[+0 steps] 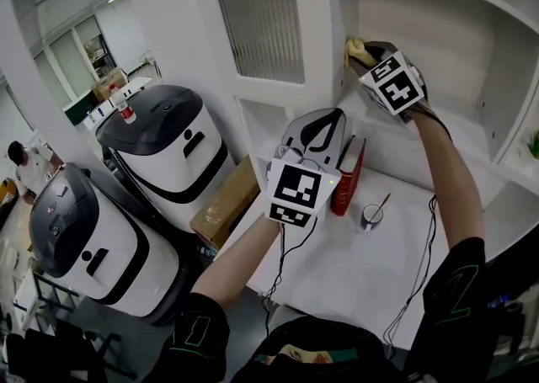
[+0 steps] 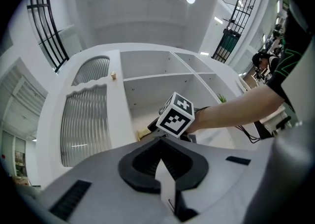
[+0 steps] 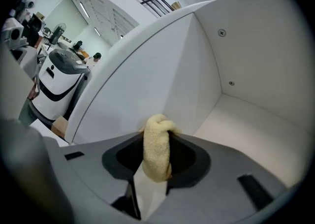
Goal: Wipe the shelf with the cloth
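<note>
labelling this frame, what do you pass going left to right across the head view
nearer white machine → cardboard box → left tool → red book → small jar

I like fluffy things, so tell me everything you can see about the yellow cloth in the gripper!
The cloth is pale yellow and looks soft and nubby, like terry towelling. It is bunched into a folded lump, pinched between the closed jaws of the right gripper, with its rounded top poking out past them. It is held up inside the white shelf compartment, close to the left side wall; whether it touches that wall can't be told. Only this small bunch shows.
</note>
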The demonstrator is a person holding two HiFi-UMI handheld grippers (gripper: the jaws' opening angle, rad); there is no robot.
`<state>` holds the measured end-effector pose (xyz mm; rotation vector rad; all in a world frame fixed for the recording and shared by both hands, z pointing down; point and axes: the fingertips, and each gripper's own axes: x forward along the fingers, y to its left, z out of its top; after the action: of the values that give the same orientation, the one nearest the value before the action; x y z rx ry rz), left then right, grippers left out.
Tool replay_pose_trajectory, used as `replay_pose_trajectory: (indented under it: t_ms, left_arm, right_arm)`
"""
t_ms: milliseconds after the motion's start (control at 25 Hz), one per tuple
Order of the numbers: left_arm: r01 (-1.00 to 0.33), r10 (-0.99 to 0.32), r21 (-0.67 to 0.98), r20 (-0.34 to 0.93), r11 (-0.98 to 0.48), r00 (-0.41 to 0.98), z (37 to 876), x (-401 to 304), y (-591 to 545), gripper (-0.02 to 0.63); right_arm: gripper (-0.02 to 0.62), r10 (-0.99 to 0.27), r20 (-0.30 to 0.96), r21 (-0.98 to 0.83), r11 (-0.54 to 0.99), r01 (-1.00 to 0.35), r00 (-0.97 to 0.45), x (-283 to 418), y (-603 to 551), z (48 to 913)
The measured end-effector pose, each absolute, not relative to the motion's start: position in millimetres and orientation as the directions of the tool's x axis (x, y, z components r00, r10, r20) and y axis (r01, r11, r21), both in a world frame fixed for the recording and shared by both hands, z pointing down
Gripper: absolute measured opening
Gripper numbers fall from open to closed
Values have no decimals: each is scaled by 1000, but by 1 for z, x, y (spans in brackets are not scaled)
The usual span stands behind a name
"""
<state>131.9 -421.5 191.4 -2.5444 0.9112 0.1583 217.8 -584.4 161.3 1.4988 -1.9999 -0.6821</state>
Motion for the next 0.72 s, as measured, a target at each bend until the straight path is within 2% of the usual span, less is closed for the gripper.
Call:
replay_pose_trajectory:
  t_ms: [400,720]
  left_arm:
    - [-636,-590,-275,-238,-721,772,199,125,-426,-2]
    - [-639,-591,-278,-242,-718,769,198,124,-413,-2]
  right_arm:
    - [126,-945,167,753,306,-583,-280,184,-545,173]
    - [126,-933,177,758,333,-561,-314,166,-516,172]
